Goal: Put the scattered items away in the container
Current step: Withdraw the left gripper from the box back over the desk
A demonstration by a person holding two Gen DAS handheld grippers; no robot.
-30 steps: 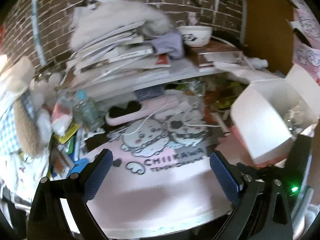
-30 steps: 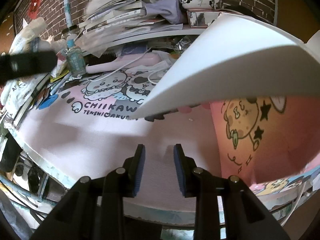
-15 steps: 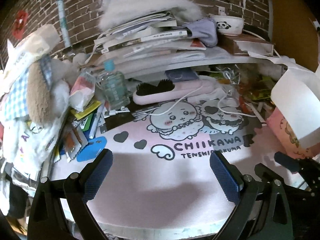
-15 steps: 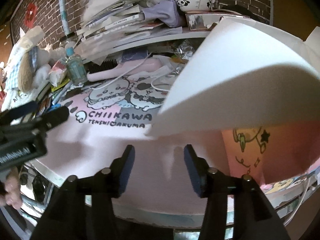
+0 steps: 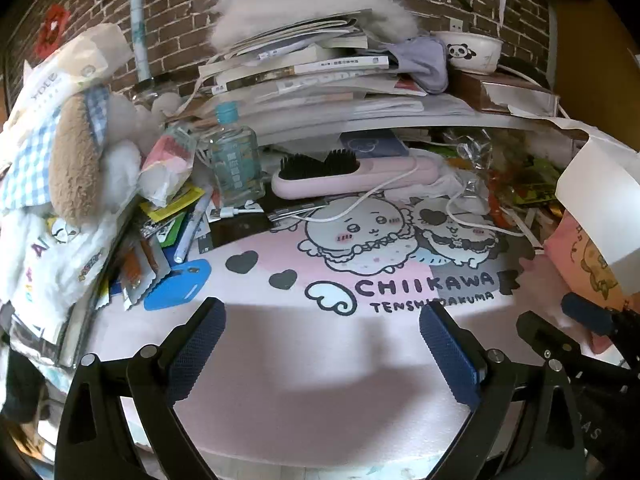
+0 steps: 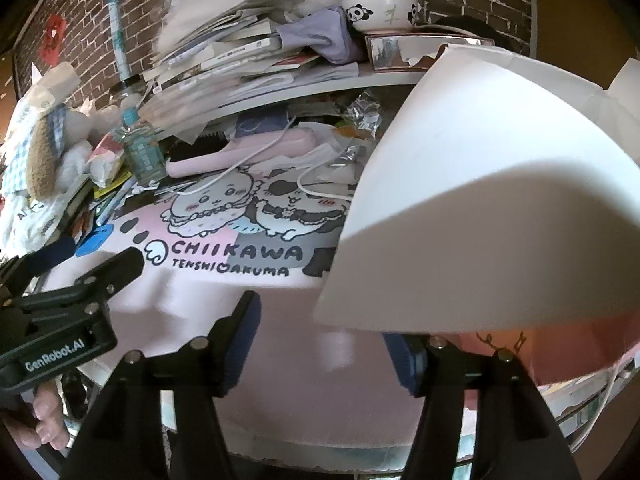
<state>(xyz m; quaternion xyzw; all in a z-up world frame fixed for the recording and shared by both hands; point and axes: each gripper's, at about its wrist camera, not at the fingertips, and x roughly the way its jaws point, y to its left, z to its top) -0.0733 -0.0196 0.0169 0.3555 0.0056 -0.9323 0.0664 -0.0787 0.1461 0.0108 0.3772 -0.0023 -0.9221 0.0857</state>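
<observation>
Since half a second ago the right gripper (image 6: 320, 336) has spread its blue-padded fingers wider, and the left gripper (image 5: 322, 344) has swung leftward, so the white cardboard box (image 5: 596, 208) now sits at the far right edge of its view. Both grippers hang over the bare near part of the pink cartoon-printed desk mat (image 5: 320, 380), jaws wide apart and holding nothing.

In the right wrist view the box's white wall (image 6: 500, 200) looms just ahead and to the right, tilted, hiding most of what lies behind it; its inside cannot be seen. The left gripper's body (image 6: 60, 320) shows at the left edge, with a person's fingertips (image 6: 44, 420) under it.

Farther along the mat's left side lie a flat blue plastic tag (image 5: 178, 286), loose foil sachets (image 5: 140, 264) and a pen (image 5: 192, 228). Beyond them stand a clear square bottle with a teal cap (image 5: 232, 160) and a pink hairbrush with black bristles (image 5: 352, 176), with a white cable (image 5: 360, 204) trailing across it. A brown-and-white plush toy (image 5: 76, 168) leans at the left. At the back, a shelf carries stacked books (image 5: 304, 68) and a white panda-print bowl (image 5: 472, 52) against the brick wall (image 5: 180, 8).
</observation>
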